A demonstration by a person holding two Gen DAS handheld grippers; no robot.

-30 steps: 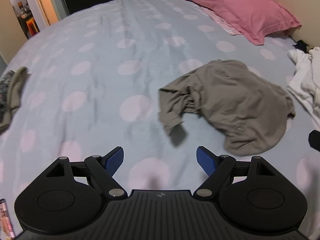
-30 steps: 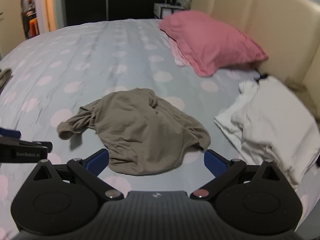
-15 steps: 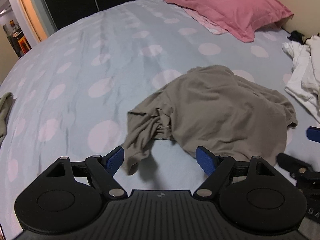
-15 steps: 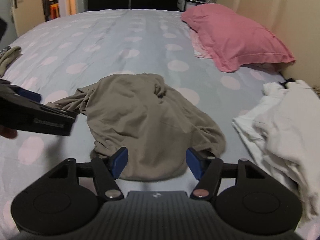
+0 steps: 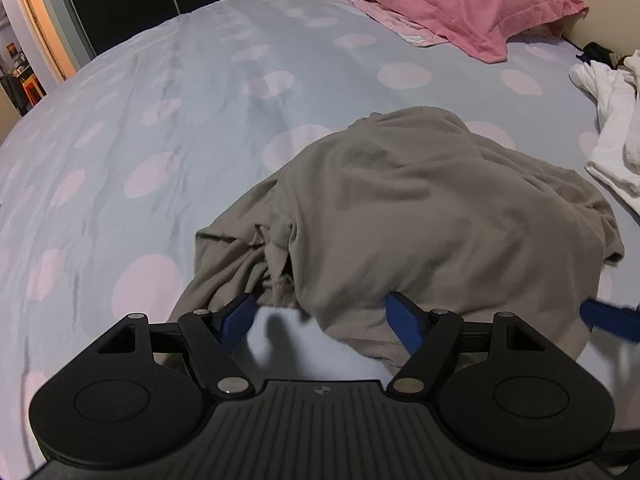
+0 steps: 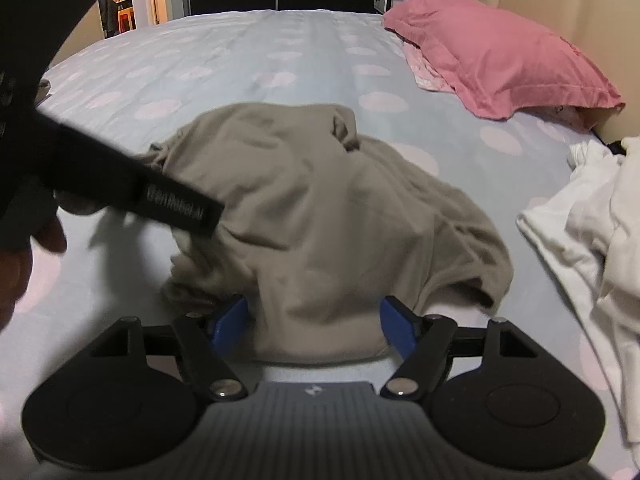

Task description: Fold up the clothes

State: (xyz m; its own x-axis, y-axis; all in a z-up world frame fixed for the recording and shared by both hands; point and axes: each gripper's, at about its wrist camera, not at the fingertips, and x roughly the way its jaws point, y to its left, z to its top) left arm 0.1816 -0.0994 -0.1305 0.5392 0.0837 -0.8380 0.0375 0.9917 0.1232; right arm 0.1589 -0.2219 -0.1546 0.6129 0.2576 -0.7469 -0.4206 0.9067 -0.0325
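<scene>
1. The taupe shirt [image 5: 432, 216] is lying as soft, matt knit cloth, creasing loosely.
2. The bedsheet [image 5: 192, 92] is showing smooth woven cloth, pale blue with faded pink dots and a faint sheen along its wrinkles.
3. The pink pillow [image 6: 500, 64] is wearing a matt cotton-like case with a stitched border.
4. The white garments [image 6: 580, 240] are looking like thin, matt, rumpled cloth.
5. The left gripper [image 5: 320, 320] is showing matt black plastic with a ribbed base, shiny metal pivot pins and blue ridged pads [image 5: 238, 316].
6. The right gripper [image 6: 312, 326] is showing the same matt plastic, metal pins and blue pads.
</scene>
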